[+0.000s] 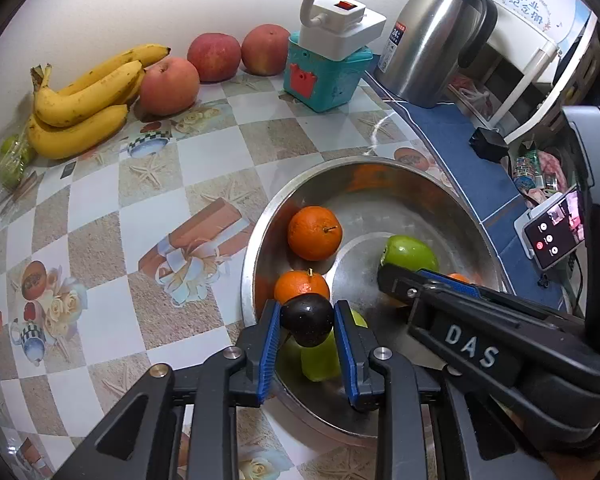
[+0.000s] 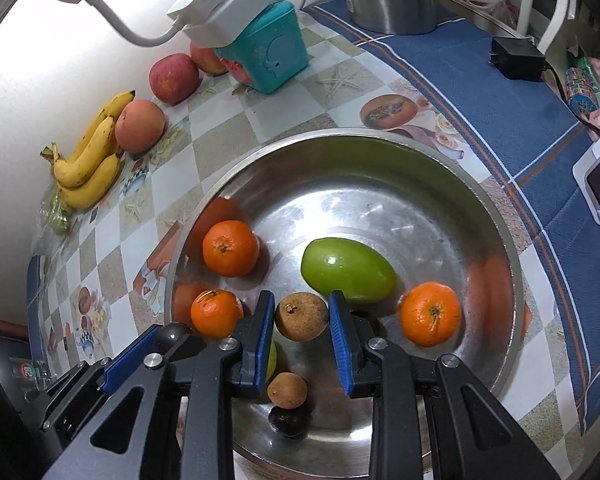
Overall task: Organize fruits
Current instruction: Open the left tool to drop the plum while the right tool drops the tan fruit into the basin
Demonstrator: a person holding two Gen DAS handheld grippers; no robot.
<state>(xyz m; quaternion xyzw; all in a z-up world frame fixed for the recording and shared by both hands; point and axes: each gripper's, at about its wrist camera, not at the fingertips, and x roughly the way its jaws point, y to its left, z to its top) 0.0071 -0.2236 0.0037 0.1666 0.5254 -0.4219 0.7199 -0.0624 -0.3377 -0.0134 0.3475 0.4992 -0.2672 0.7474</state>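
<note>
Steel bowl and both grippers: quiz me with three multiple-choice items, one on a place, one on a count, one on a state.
1. Where do the bananas lie?
A. in the steel bowl
B. on the tablecloth by the wall, next to the apples
C. on the blue cloth

2. How many oranges show inside the steel bowl in the right wrist view?
A. one
B. three
C. five

3. What is the left gripper doing?
A. it hangs open with nothing in it
B. it grips a banana
C. it is closed on a dark round fruit

Answers:
1 B, the bunch rests against the wall beside the apples.
2 B, the oranges number three: two at the bowl's left, one at its right.
3 C, the dark round fruit sits pinched between the blue fingers.
</note>
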